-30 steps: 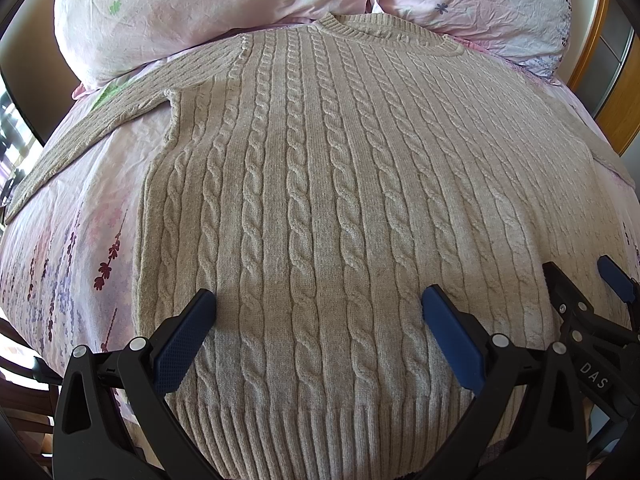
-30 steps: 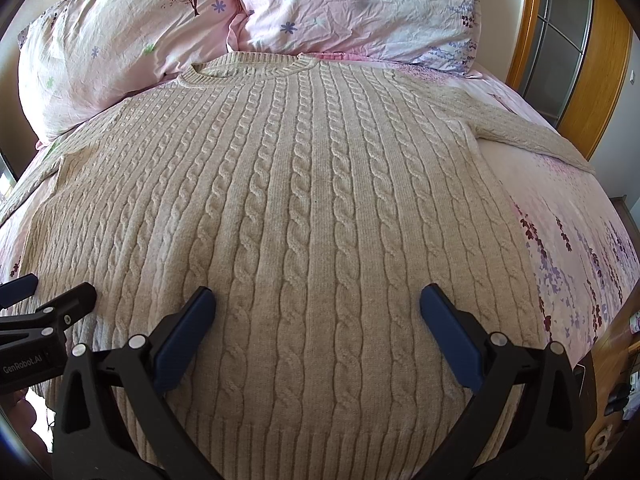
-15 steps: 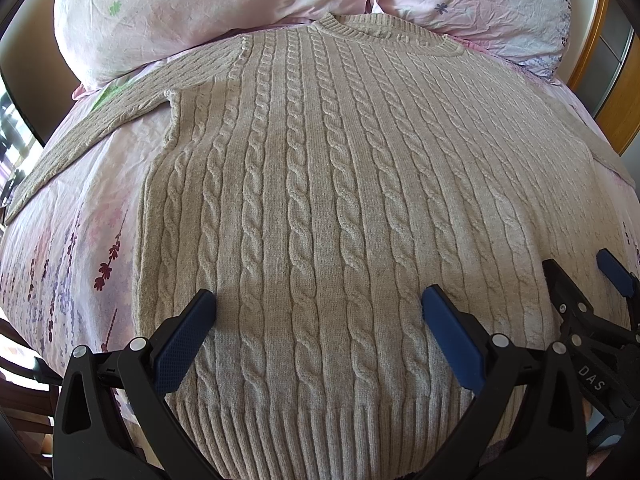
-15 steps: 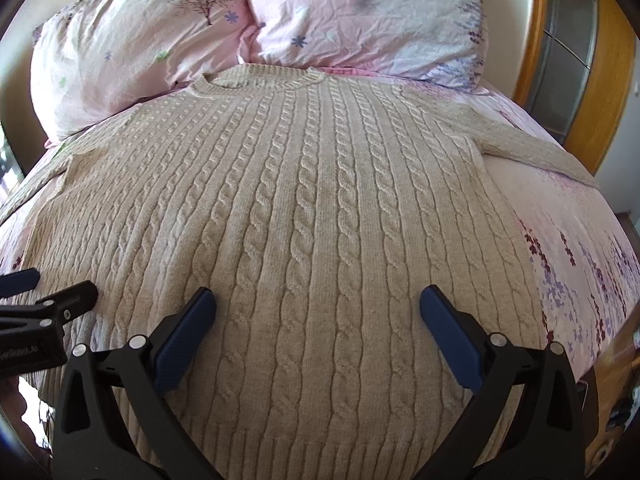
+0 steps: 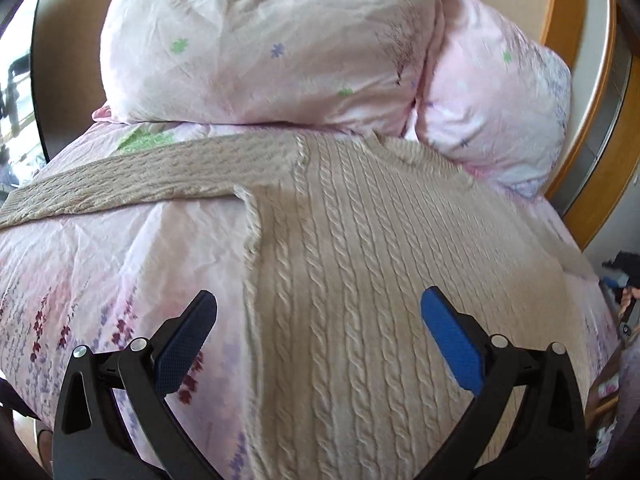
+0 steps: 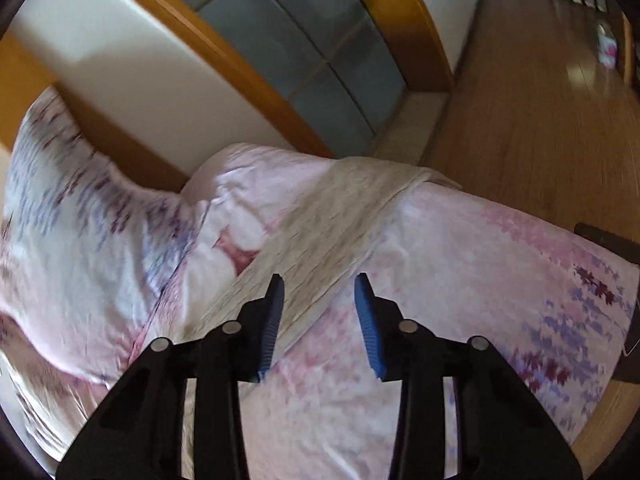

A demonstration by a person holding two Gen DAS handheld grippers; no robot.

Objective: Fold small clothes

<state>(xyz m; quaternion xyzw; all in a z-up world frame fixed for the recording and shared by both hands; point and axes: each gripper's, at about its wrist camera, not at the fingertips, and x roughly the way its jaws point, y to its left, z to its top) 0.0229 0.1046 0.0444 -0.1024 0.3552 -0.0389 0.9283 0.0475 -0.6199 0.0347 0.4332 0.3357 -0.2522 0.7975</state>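
Sweater [image 5: 360,280] is spread flat on the bed [image 5: 100,264], its collar against the pillows [image 5: 260,40] at the head edge, one sleeve [image 5: 132,176] stretched toward the side edge. The left gripper [image 5: 318,328] is held above the sweater's side seam, jaws wide apart and empty. The right gripper [image 6: 319,308] is held over the other sleeve [image 6: 332,216], jaws partly open, nothing clamped.
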